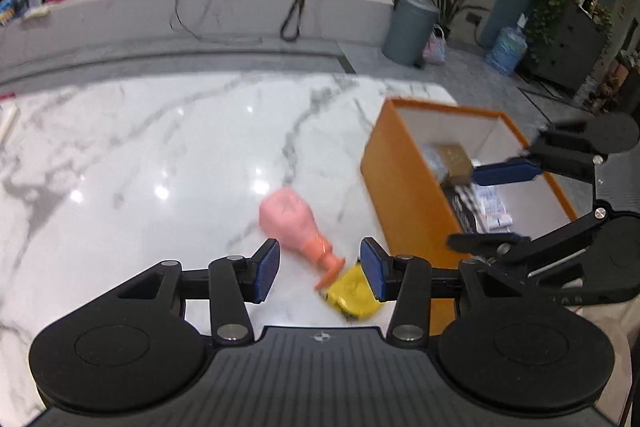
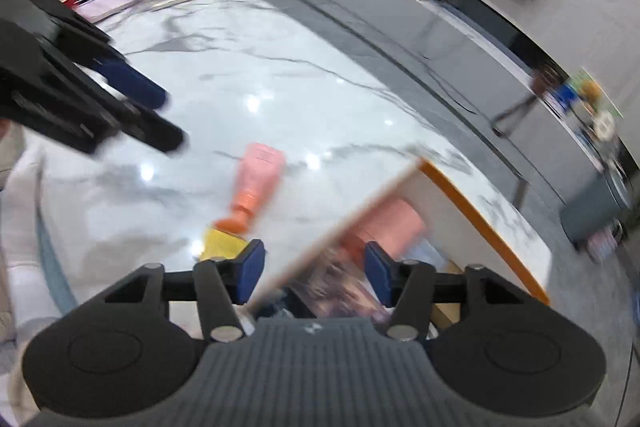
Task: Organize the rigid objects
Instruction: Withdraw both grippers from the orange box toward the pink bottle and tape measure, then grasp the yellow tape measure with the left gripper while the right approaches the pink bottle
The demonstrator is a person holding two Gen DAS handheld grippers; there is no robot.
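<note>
Both tools open over the marble bench, nothing gripped

Nearest the left tool point(image 1: 319, 269), fingers spread, a yellow item point(image 1: 351, 294) lies on the bench point(image 1: 160, 155) touching the orange cap of a pink bottle point(image 1: 294, 223) lying on its side; just right stands the orange box point(image 1: 404, 195), with packets and a gold block inside, and the right tool point(image 1: 486, 205) hangs over it with fingers parted; its own view shows another pink bottle point(image 2: 390, 227) in the box, blurred

Left tongs point(image 1: 319, 269) and right tongs point(image 2: 315, 271) both spread wide, empty, blue pads point(image 1: 267, 270) facing inward.
</note>
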